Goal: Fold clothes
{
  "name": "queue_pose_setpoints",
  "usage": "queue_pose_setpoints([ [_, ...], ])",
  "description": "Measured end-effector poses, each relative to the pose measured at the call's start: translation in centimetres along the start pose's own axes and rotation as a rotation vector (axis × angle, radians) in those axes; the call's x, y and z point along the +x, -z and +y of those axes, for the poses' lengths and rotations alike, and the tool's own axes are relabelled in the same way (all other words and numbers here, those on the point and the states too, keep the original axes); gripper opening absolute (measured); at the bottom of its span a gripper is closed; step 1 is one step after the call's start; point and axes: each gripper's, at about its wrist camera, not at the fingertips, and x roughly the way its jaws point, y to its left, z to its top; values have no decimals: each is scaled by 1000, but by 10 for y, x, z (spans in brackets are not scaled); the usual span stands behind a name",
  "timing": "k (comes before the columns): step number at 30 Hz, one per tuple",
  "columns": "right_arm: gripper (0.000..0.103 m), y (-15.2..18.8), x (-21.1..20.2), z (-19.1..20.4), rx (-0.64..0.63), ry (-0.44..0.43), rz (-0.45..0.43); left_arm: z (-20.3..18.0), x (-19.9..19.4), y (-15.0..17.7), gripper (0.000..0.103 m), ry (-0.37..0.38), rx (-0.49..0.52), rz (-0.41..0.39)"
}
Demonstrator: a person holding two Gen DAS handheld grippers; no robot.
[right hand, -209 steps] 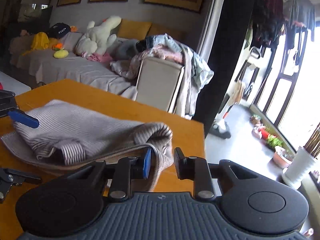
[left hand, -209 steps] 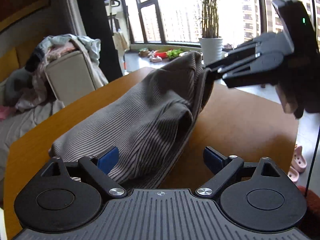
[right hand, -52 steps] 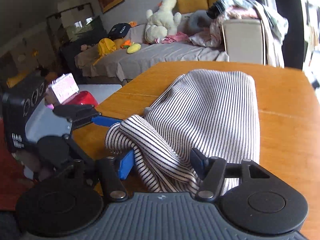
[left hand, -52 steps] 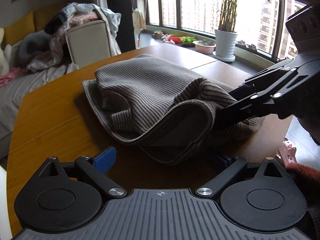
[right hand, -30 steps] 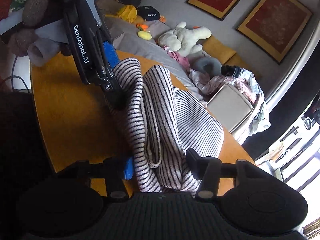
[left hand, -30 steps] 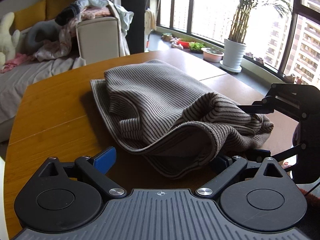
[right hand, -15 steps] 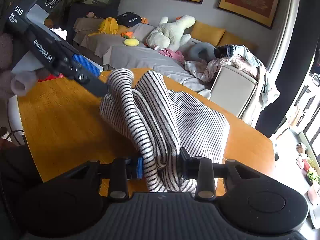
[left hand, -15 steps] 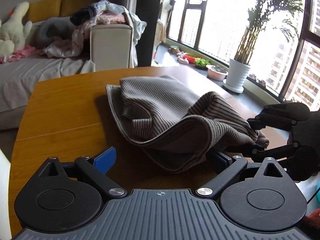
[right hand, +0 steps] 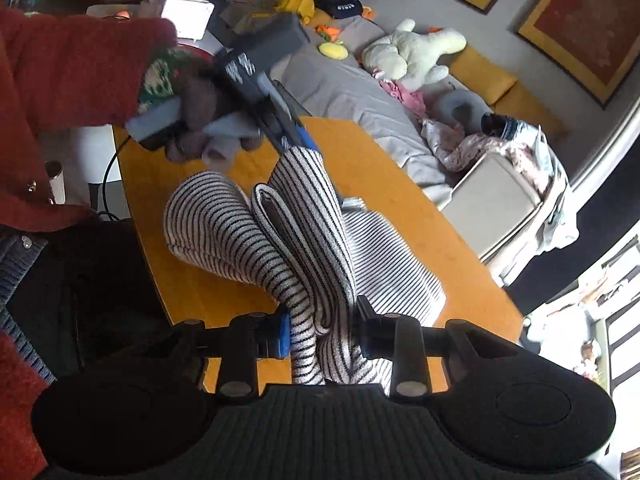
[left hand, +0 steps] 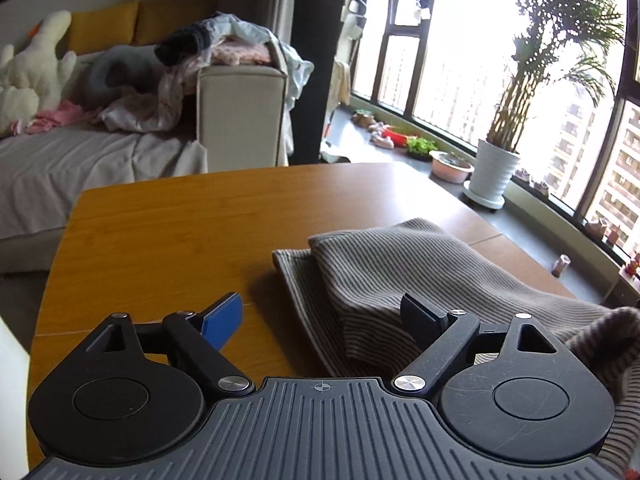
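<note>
From my left wrist view the striped sweater (left hand: pixel 432 276) runs off the right edge behind the gripper housing, while my right view shows the left gripper (right hand: pixel 294 136) blurred, its fingertips hidden behind cloth.

Left gripper (left hand: pixel 322 314) black two-finger with blue pad on its left finger, jaws wide and have just been closing a bit, nothing pressed between the pads. Grey-brown striped knit garment (left hand: pixel 420 276) lies folded on orange-brown wooden table (left hand: pixel 168 236), right finger touching or just over its near fold, left finger over bare wood. Garment's right end rises up past frame's lower right corner. Behind: beige sofa arm (left hand: pixel 240 116) heaped with clothes, white plush toy (left hand: pixel 36 76), potted palm in white pot (left hand: pixel 496 172) by window
</note>
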Motion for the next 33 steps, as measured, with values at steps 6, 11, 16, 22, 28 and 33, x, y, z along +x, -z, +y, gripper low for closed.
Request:
queue_pose_setpoints([
  [6, 29, -37, 17, -60, 4, -31, -84, -7, 36, 6, 80, 66, 87, 98],
  [11, 31, -24, 125, -103, 86, -130, -44, 6, 48, 14, 81, 88, 69, 140],
  [16, 39, 5, 177, -115, 236, -160, -24, 15, 51, 16, 79, 69, 23, 143],
  [22, 58, 25, 174, -127, 357, -137, -52, 19, 48, 14, 81, 58, 19, 143],
  [28, 81, 56, 191, -153, 650, -174, -73, 21, 1, -12, 81, 8, 37, 6],
  [33, 83, 73, 194, -161, 785, -186, -86, 6, -41, -40, 81, 77, 43, -127],
])
